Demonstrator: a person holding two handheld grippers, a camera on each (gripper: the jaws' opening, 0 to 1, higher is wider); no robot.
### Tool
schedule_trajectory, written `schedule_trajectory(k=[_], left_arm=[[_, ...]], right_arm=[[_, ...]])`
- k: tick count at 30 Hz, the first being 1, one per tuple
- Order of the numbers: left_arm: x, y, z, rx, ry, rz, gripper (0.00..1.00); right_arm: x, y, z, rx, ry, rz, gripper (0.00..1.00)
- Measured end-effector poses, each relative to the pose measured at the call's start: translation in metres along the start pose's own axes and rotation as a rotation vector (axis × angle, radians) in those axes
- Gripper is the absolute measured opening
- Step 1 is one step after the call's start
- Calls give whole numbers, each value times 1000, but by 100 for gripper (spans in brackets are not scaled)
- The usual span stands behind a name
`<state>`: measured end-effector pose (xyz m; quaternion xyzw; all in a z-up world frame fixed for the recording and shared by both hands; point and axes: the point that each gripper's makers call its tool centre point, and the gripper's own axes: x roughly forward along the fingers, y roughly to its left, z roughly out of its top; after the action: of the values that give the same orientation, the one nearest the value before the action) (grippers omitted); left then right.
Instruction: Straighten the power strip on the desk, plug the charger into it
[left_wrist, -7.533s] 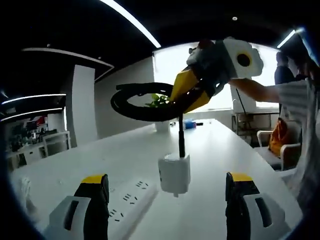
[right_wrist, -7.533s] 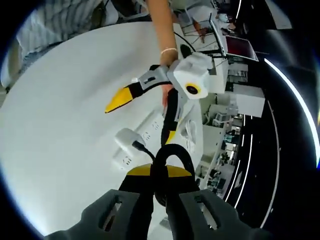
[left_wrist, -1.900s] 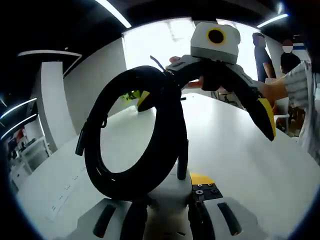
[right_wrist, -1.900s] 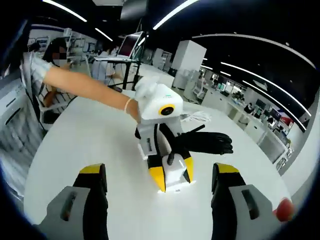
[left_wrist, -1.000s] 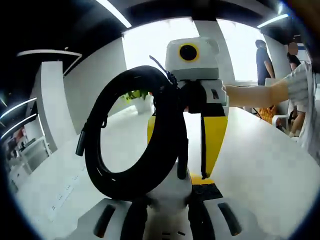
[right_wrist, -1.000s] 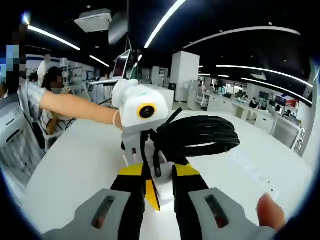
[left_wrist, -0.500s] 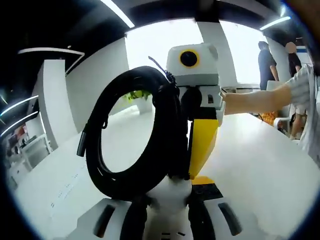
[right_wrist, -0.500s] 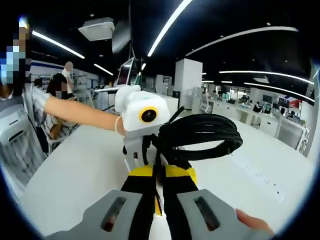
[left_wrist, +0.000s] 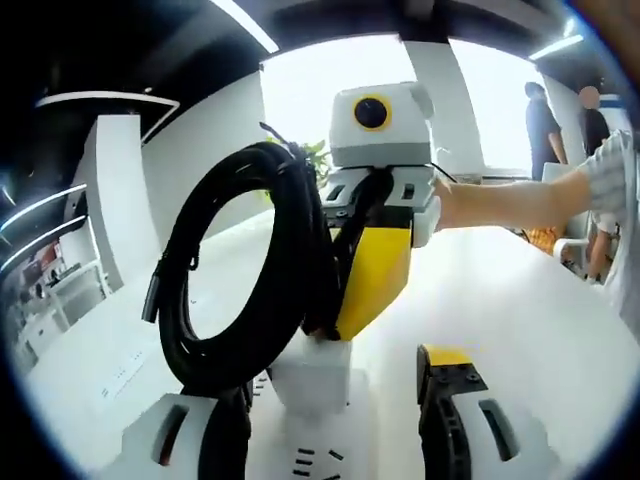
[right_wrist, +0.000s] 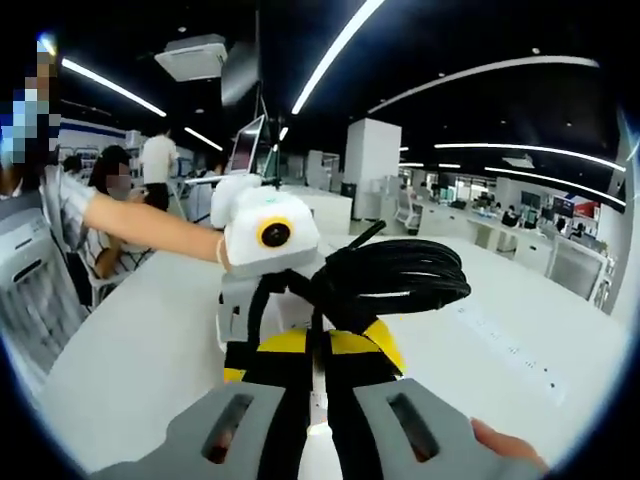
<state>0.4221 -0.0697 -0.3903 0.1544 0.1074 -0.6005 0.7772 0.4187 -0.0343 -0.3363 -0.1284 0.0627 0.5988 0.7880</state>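
The white charger (left_wrist: 312, 375) stands upright on the power strip (left_wrist: 305, 462), whose socket slots show beneath it; whether its prongs are in is hidden. Its black cable coil (left_wrist: 225, 290) rises to the left of it. My left gripper (left_wrist: 335, 400) is open, one jaw on each side of the charger. My right gripper (left_wrist: 345, 320) reaches down from above, its yellow jaws shut on the cable just over the charger. In the right gripper view the right gripper (right_wrist: 315, 350) is shut on the cable coil (right_wrist: 395, 275), with the left gripper (right_wrist: 250, 330) facing it close behind.
A long white table (left_wrist: 540, 300) stretches away, with a row of slot marks (right_wrist: 510, 350) on its top to one side. A person's arm (left_wrist: 500, 200) holds the right gripper. A plant (left_wrist: 314, 150) and standing people (left_wrist: 545, 120) are at the far end.
My left gripper has opened and let go of the charger. The right gripper, open two seconds ago, has shut on the cable and stays on it. The charger now sits lower, on the strip.
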Motion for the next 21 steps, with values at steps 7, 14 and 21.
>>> schedule_trajectory(k=[7, 14, 21], left_arm=[[-11, 8, -10, -22, 34, 53, 99], [-41, 19, -13, -16, 72, 115, 99], [-70, 38, -36, 31, 229, 158, 99]], right_arm=[[0, 0, 0, 6, -4, -6, 2], [0, -2, -1, 10, -19, -9, 2], [0, -1, -1, 3, -35, -13, 2]])
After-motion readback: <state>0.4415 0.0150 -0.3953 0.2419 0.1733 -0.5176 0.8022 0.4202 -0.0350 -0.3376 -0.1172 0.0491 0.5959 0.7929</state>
